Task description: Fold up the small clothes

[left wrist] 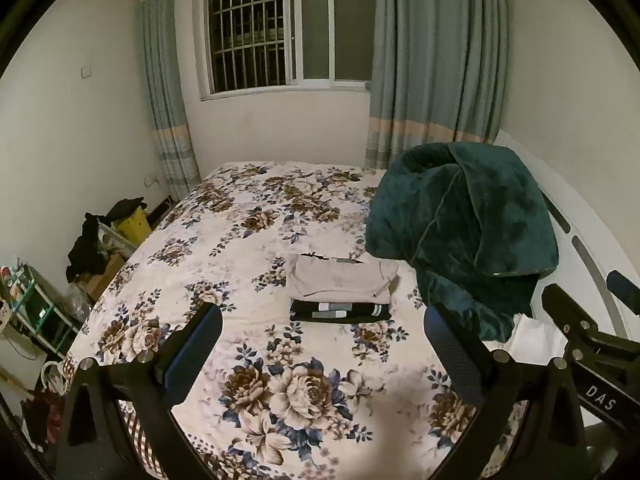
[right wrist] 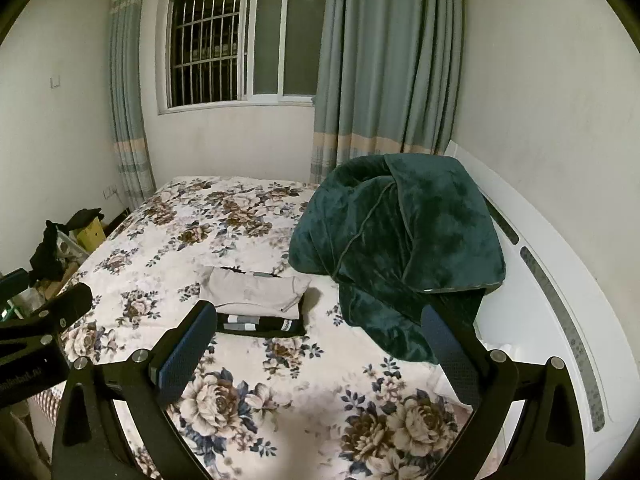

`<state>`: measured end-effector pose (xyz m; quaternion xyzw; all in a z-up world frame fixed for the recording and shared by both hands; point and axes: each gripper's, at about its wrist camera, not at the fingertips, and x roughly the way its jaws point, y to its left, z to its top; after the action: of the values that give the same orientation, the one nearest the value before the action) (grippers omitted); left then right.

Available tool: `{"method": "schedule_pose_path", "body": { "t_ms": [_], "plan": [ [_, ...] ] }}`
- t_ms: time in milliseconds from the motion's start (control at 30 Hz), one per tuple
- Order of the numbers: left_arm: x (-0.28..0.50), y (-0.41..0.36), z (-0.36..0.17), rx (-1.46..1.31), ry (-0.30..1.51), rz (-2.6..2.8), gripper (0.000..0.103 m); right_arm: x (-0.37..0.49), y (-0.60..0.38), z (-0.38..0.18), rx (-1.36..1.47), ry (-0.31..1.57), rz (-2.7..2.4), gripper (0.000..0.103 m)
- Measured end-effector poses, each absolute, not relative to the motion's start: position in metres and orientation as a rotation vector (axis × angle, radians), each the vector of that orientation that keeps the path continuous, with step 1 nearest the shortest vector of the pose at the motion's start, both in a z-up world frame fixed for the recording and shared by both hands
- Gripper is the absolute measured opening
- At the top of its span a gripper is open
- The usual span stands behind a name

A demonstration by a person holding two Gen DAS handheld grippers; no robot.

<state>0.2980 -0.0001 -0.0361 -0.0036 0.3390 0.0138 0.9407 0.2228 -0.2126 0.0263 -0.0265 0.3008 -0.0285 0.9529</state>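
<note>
A folded beige garment point(left wrist: 342, 280) lies on top of a folded black garment with white and grey stripes point(left wrist: 340, 314), stacked in the middle of the floral bed point(left wrist: 256, 240). The stack also shows in the right wrist view, beige point(right wrist: 252, 290) over black point(right wrist: 260, 325). My left gripper point(left wrist: 322, 344) is open and empty, held above the near part of the bed, short of the stack. My right gripper point(right wrist: 318, 340) is open and empty, to the right of the left one, which shows at the left edge point(right wrist: 44, 320).
A dark green plush blanket point(left wrist: 460, 232) is heaped on the bed's right side against the white headboard point(right wrist: 552, 300). A white cloth point(left wrist: 536, 336) lies by it. Shelves, boxes and dark clothes point(left wrist: 88, 244) crowd the floor at left. Window and curtains stand behind.
</note>
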Motion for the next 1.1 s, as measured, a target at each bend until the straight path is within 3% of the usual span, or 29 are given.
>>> {"method": "schedule_pose_path", "body": {
  "t_ms": [1100],
  "plan": [
    [0.2982, -0.0029, -0.0335, -0.008, 0.688, 0.046, 0.103, 0.2278, -0.2149, 0.0281, -0.052, 0.605, -0.060, 0.103]
  ]
}}
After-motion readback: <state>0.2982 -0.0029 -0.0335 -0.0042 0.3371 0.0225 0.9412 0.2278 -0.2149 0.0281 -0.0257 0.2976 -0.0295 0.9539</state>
